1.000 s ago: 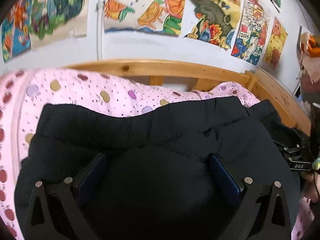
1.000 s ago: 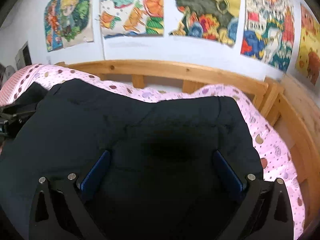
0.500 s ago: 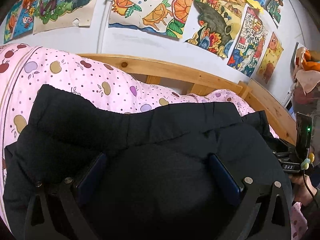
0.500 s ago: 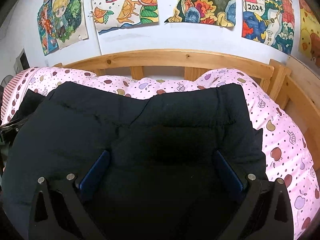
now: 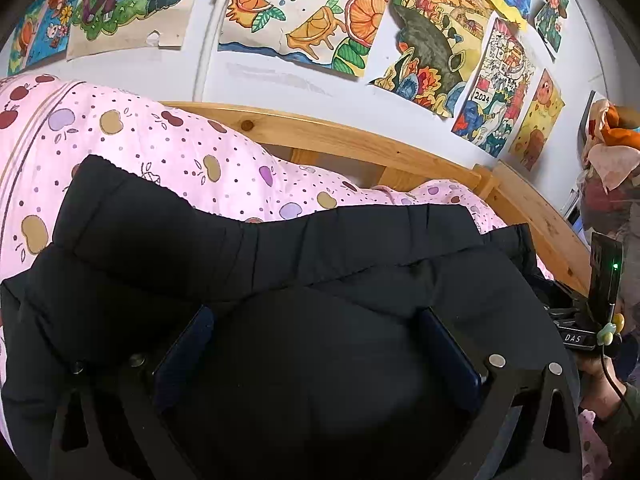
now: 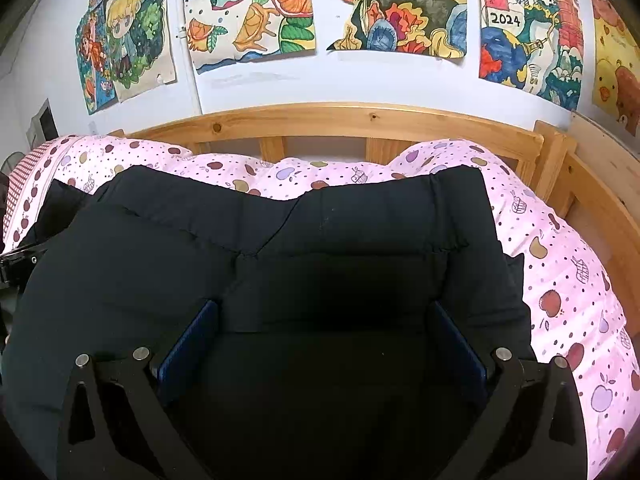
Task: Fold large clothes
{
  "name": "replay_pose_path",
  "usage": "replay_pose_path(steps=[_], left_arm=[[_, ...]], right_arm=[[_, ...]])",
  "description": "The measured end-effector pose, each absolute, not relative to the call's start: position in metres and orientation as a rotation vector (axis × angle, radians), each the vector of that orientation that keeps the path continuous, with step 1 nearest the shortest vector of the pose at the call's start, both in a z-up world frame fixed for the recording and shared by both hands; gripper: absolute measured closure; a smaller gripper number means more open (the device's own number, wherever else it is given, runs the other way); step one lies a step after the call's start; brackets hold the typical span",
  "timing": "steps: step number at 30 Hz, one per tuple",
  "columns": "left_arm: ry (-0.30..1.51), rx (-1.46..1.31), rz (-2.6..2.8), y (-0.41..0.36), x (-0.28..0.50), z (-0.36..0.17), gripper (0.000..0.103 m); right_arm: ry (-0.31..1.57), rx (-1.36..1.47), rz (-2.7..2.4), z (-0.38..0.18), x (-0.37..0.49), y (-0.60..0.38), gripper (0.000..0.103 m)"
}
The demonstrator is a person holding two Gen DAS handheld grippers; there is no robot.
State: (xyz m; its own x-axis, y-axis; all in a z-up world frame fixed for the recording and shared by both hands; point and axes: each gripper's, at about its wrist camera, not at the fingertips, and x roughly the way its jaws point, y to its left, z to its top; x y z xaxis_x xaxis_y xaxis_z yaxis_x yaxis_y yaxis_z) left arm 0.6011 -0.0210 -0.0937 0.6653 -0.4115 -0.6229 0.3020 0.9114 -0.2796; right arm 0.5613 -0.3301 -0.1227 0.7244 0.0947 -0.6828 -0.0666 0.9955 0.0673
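A large black padded jacket [image 5: 280, 248] lies on the pink fruit-print bedding [image 5: 168, 156]. It also fills the right wrist view [image 6: 320, 240]. My left gripper [image 5: 316, 332] is wide open, its blue-padded fingers [image 5: 188, 340] resting on the left part of the jacket with thick fabric bulging between them. My right gripper [image 6: 320, 328] is also wide open, its fingers [image 6: 456, 332] set on the jacket's right part. A folded-over layer with a stitched hem lies just ahead of both grippers.
A wooden bed rail [image 6: 360, 120] runs behind the bedding, with a side rail [image 6: 600, 192] at the right. Colourful drawings [image 6: 248, 12] hang on the white wall. The right gripper's body [image 5: 596, 320] and the person's hand show at the right edge of the left wrist view.
Both grippers have tilted and drawn back, so more wall and bedding show. The jacket's far edge sits lower in view. The jaws stay wide open.
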Motion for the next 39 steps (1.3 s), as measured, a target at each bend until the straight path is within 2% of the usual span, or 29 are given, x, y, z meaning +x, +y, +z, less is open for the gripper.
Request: replay_pose_path(steps=[7, 19, 24, 31, 36, 39], left_arm=[[0.683, -0.163, -0.417, -0.017, 0.589, -0.094, 0.0], [0.531, -0.183, -0.343, -0.001, 0.55, -0.07, 0.0], [0.494, -0.259, -0.29, 0.026, 0.536, -0.052, 0.0], [0.565, -0.234, -0.192, 0.063, 0.524, -0.046, 0.0], [0.666, -0.125, -0.138, 0.074, 0.522, -0.06, 0.0], [0.715, -0.206, -0.16, 0.09, 0.52, -0.078, 0.0]], right_arm=[[0.668, 0.04, 0.081, -0.116, 0.544, -0.334, 0.002], [0.341, 0.219, -0.197, -0.09, 0.482, -0.394, 0.002], [0.361, 0.31, -0.202, -0.093, 0.485, -0.421, 0.002], [0.424, 0.357, -0.087, -0.102, 0.492, -0.433, 0.002], [0.52, 0.364, 0.004, -0.112, 0.501, -0.442, 0.002], [0.529, 0.436, 0.043, -0.12, 0.499, -0.455, 0.002]])
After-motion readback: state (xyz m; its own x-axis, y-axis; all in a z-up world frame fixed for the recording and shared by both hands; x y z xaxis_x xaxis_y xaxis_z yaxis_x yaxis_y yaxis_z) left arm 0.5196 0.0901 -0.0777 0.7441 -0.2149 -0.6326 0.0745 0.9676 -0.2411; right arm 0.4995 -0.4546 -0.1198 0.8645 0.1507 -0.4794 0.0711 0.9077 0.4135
